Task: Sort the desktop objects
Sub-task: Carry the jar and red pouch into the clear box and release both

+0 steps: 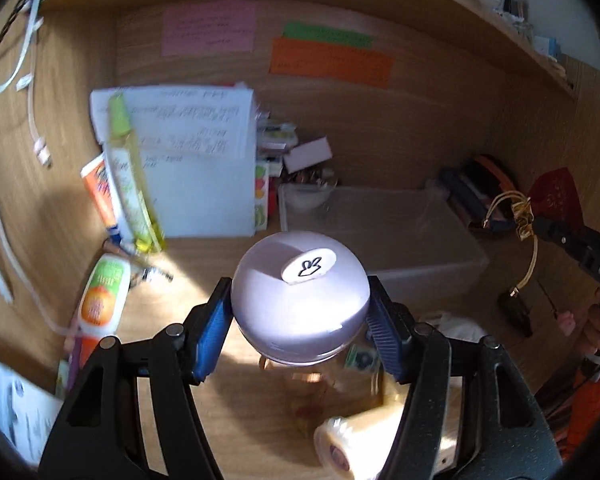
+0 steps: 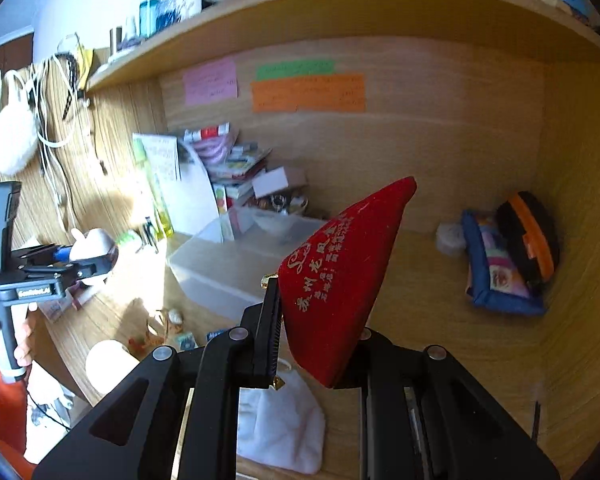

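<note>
A round lavender container (image 1: 300,304) with a white bunny-marked tab on top is lifted above the wooden desk (image 1: 220,264). My left gripper (image 1: 300,320) is shut on it, blue pads (image 1: 212,328) pressing both sides. In the right wrist view this gripper (image 2: 96,258) and the container (image 2: 94,242) show at the left. My right gripper (image 2: 318,328) is shut on a red velvet pouch (image 2: 340,272) with gold lettering, held above the desk. The left wrist view shows that gripper (image 1: 536,224) at the right, with the pouch (image 1: 556,196) and its gold cords hanging.
A clear plastic bin (image 1: 380,232) stands mid-desk before a white bowl (image 1: 306,196). Papers (image 1: 196,152), a green spray bottle (image 1: 128,176) and tubes (image 1: 100,296) crowd the left. A tape roll (image 1: 340,444), white cloth (image 2: 280,424), blue case (image 2: 496,268) and black-orange case (image 2: 528,236) lie around.
</note>
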The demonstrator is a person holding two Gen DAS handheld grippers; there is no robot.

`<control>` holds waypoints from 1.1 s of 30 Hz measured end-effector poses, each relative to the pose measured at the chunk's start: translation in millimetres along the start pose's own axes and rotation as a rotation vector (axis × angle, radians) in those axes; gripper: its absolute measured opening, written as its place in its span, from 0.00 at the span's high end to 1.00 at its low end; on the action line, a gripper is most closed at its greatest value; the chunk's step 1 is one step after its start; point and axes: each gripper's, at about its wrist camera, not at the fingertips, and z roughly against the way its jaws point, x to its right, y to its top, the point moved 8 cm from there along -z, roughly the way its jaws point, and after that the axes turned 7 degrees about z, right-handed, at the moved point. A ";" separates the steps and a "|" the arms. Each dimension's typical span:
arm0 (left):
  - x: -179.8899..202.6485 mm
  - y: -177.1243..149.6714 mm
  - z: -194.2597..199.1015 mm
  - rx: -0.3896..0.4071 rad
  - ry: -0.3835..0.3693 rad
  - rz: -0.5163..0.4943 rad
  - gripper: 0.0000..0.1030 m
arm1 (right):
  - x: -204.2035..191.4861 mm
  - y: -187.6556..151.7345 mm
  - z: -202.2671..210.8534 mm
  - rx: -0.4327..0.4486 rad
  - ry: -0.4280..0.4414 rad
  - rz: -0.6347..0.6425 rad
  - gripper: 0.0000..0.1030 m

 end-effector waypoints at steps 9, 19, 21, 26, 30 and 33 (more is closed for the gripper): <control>21.8 50.8 -41.9 -0.030 0.002 -0.062 0.38 | 11.4 26.1 -17.6 0.033 0.005 -0.005 0.85; 42.5 51.9 -125.0 -0.157 0.037 -0.129 0.38 | 13.1 23.3 -80.6 -0.073 0.035 -0.008 0.85; 45.4 50.7 -138.0 -0.177 0.038 -0.133 0.38 | 11.4 20.7 -94.5 -0.098 0.034 -0.002 0.85; 47.7 40.7 -171.9 -0.246 0.030 -0.142 0.38 | 9.3 15.0 -129.7 -0.167 0.017 0.036 0.85; 47.3 30.7 -191.0 -0.295 0.020 -0.147 0.38 | 6.2 7.2 -157.0 -0.230 0.016 0.066 0.85; 47.7 27.0 -199.4 -0.307 0.011 -0.153 0.38 | 5.6 1.3 -172.9 -0.272 0.010 0.079 0.85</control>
